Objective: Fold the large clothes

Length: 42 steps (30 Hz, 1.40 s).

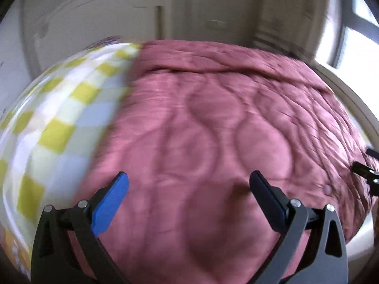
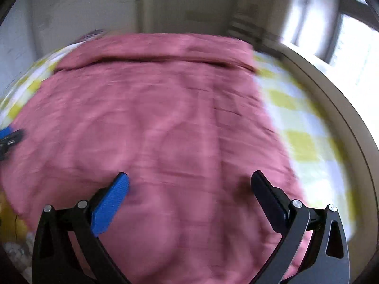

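My left hand-held gripper (image 1: 188,179) is spread wide, blue pad on one finger, dark pad on the other, nothing between them. My right hand-held gripper (image 2: 189,179) is spread just as wide, also with nothing in it. From the left wrist I catch the tip of the right one at the far right edge; from the right wrist the left one's blue tip peeks in at the far left edge. So they sit side by side, well apart, both pointing forward. Both views are blurred.
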Available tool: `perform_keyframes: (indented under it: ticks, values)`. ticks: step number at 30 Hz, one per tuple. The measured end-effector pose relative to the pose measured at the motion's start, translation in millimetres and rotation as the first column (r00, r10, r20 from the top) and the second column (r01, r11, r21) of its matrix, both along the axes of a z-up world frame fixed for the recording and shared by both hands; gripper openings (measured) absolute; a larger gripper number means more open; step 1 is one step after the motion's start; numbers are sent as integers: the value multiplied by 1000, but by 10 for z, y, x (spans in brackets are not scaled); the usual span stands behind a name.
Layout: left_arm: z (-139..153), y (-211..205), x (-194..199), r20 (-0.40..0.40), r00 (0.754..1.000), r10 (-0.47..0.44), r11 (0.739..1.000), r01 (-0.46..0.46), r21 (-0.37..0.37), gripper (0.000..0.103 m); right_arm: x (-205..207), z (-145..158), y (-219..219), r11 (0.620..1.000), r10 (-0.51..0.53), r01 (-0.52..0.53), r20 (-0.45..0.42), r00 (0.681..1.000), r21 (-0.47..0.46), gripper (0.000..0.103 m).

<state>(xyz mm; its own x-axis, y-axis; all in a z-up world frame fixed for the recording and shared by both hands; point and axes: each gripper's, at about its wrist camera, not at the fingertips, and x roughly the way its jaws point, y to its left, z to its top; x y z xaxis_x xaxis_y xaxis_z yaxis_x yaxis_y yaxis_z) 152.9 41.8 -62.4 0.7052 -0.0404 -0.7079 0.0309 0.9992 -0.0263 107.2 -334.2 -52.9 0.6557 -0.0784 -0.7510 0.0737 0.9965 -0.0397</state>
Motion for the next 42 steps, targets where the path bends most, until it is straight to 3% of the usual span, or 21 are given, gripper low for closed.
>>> perform_keyframes:
  ticks: [3, 8, 10, 13, 16, 17, 18, 19, 23, 27, 29, 32, 34, 35, 39, 42]
  values:
    - [-112, 256, -47, -25, 997, 73, 997, -72, 23, 101, -77, -119, -346, 992, -57, 58, -6, 998, 108, 99]
    - [-53, 274, -200, 8, 996, 88, 995, -88, 36, 101, -202, 6, -186, 996, -76, 74, 31, 997, 45, 98]
    - [80, 118, -340, 68, 997, 21, 1000, -22, 18, 101, -265, 96, 23, 997, 5, -11, 81, 997, 72, 98]
    - [213, -294, -546, 156, 976, -151, 985, 136, 102, 101, -329, 125, 445, 983, 175, -180, 107, 979, 33, 98]
    - [-1, -708, -581, 103, 959, -263, 937, 229, 264, 101, -243, -121, 802, 964, 265, -264, 23, 964, -36, 98]
    - [-149, -802, -564, 76, 961, -267, 923, 232, 308, 101, -246, -158, 824, 964, 265, -264, 41, 963, -24, 99]
    - [-163, -775, -616, 133, 957, -258, 933, 211, 291, 101, -269, -175, 769, 969, 246, -247, 75, 966, 16, 99]
    - [-185, -734, -608, 134, 957, -257, 940, 215, 265, 101, -260, -187, 739, 968, 245, -248, 71, 967, 35, 99]
    - [-174, -463, -402, 34, 966, -255, 964, 251, 83, 101, -290, -92, 574, 967, 252, -253, 41, 967, 20, 98]
    - [-90, -126, -406, 66, 987, -148, 988, 145, 43, 101, -375, -38, 251, 989, 146, -145, 63, 987, -12, 98]
    - [-31, 196, -417, 98, 994, -52, 998, 55, -27, 101, -420, -31, 2, 998, 55, -52, 79, 995, -39, 98]
    - [-54, 716, -358, 68, 990, 122, 986, -113, -120, 101, -488, -111, -567, 991, -118, 114, 66, 991, 73, 98]
    - [-120, 945, -292, 15, 984, 176, 971, -171, -169, 101, -533, -214, -873, 962, -215, 206, 32, 976, 182, 98]
    - [-144, 1001, -280, 8, 984, 179, 967, -174, -185, 101, -586, -193, -923, 960, -215, 197, 74, 974, 197, 99]
    - [-184, 860, -276, 29, 988, 152, 987, -151, -49, 101, -571, -227, -999, 960, -236, 224, 52, 970, 168, 99]
    - [-199, 775, -291, 37, 989, 140, 990, -139, -32, 101, -581, -239, -941, 963, -218, 205, 60, 974, 176, 99]
